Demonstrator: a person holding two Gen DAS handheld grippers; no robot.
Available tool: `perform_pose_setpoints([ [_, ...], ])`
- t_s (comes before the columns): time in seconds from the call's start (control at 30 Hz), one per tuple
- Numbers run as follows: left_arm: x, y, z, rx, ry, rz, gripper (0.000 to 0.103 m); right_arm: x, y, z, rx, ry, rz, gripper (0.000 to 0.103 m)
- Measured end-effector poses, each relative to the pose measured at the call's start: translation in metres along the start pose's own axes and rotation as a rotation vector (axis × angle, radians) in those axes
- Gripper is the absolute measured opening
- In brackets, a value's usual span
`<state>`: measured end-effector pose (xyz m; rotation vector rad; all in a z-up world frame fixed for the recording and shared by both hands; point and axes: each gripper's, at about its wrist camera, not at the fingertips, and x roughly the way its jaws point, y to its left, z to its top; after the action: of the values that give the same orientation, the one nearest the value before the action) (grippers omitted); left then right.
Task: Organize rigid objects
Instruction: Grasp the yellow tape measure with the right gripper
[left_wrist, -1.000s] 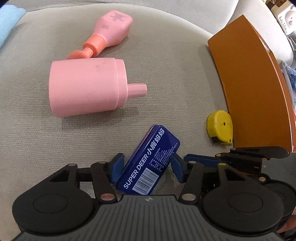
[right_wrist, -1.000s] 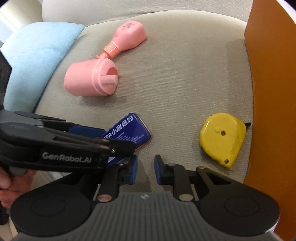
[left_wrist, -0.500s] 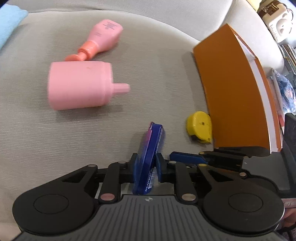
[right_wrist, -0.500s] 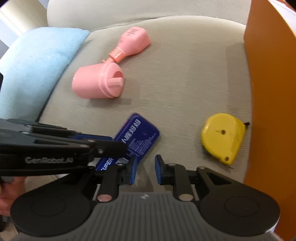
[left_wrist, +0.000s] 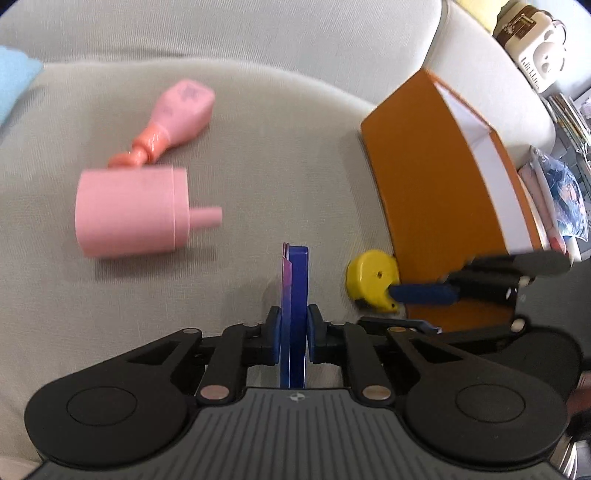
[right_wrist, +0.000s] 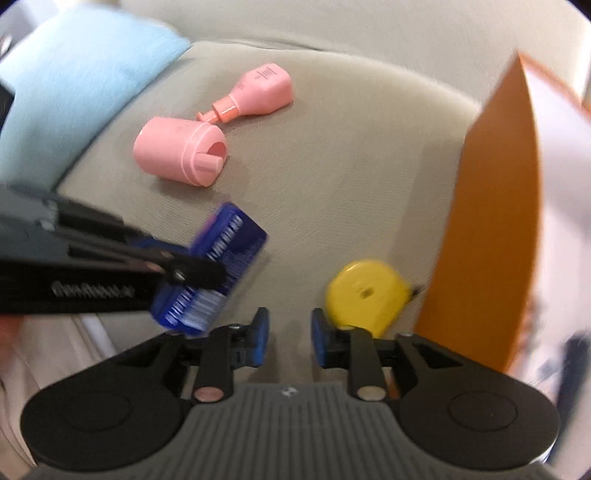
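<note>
My left gripper (left_wrist: 293, 338) is shut on a flat blue tin (left_wrist: 294, 295), held on edge above the grey sofa cushion (left_wrist: 277, 147). The tin (right_wrist: 218, 266) and the left gripper also show in the right wrist view. My right gripper (right_wrist: 290, 338) is open with a narrow gap and holds nothing; it hangs just left of a yellow tape measure (right_wrist: 364, 295). The tape measure (left_wrist: 371, 278) lies against an orange box (left_wrist: 436, 206). A pink cup (left_wrist: 133, 212) and a pink bottle (left_wrist: 177, 114) lie on their sides at the far left.
The orange box (right_wrist: 491, 229) stands on the right of the cushion, open at the top with a white inside. A light blue pillow (right_wrist: 70, 85) lies at the left. Shelves with small items (left_wrist: 535, 55) stand beyond the sofa arm.
My left gripper closed on the blue tin, turned it on edge and lifted it off the cushion. My right gripper drew back a little and stays open.
</note>
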<state>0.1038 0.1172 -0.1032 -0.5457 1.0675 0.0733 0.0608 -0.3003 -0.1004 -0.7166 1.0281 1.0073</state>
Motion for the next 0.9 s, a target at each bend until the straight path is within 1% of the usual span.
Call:
perform_pose_setpoints([
  [0.07,0.010,-0.008,0.012,0.001,-0.013,0.002,0.015,-0.005,-0.003,0.009,-0.113,0.009,-0.032,0.044],
  [0.1,0.011,-0.009,0.014,-0.002,-0.017,-0.003,0.015,-0.005,-0.003,0.012,-0.171,0.023,-0.043,0.048],
  [0.13,0.011,-0.010,0.015,-0.002,-0.020,-0.009,0.015,-0.003,-0.003,0.016,-0.236,0.045,-0.055,0.051],
  [0.17,0.018,-0.013,0.017,0.000,-0.022,-0.009,0.015,0.001,-0.002,0.018,-0.297,0.072,-0.062,0.058],
  [0.2,0.019,-0.014,0.017,0.004,-0.025,-0.007,0.015,0.006,-0.001,0.021,-0.370,0.105,-0.061,0.061],
  [0.3,0.027,-0.013,0.016,-0.002,-0.024,-0.012,0.015,0.022,0.003,0.025,-0.533,0.198,-0.064,0.062],
  [0.4,0.029,-0.009,0.012,-0.013,-0.017,-0.018,0.015,0.037,0.003,0.029,-0.640,0.262,-0.094,0.062],
  [0.47,0.029,-0.007,0.012,-0.015,-0.013,-0.016,0.015,0.044,0.003,0.033,-0.683,0.281,-0.097,0.062],
  [0.53,0.033,-0.007,0.013,-0.021,-0.008,-0.017,0.015,0.048,0.002,0.036,-0.699,0.295,-0.079,0.062],
  [0.67,0.038,-0.003,0.011,-0.034,0.006,-0.008,0.015,0.056,-0.004,0.038,-0.677,0.319,-0.069,0.057],
  [0.7,0.037,-0.003,0.009,-0.034,0.009,-0.007,0.015,0.058,-0.006,0.037,-0.666,0.323,-0.063,0.058],
  [0.9,0.037,-0.001,0.008,-0.034,0.009,0.002,0.015,0.054,-0.014,0.035,-0.629,0.288,-0.045,0.057],
])
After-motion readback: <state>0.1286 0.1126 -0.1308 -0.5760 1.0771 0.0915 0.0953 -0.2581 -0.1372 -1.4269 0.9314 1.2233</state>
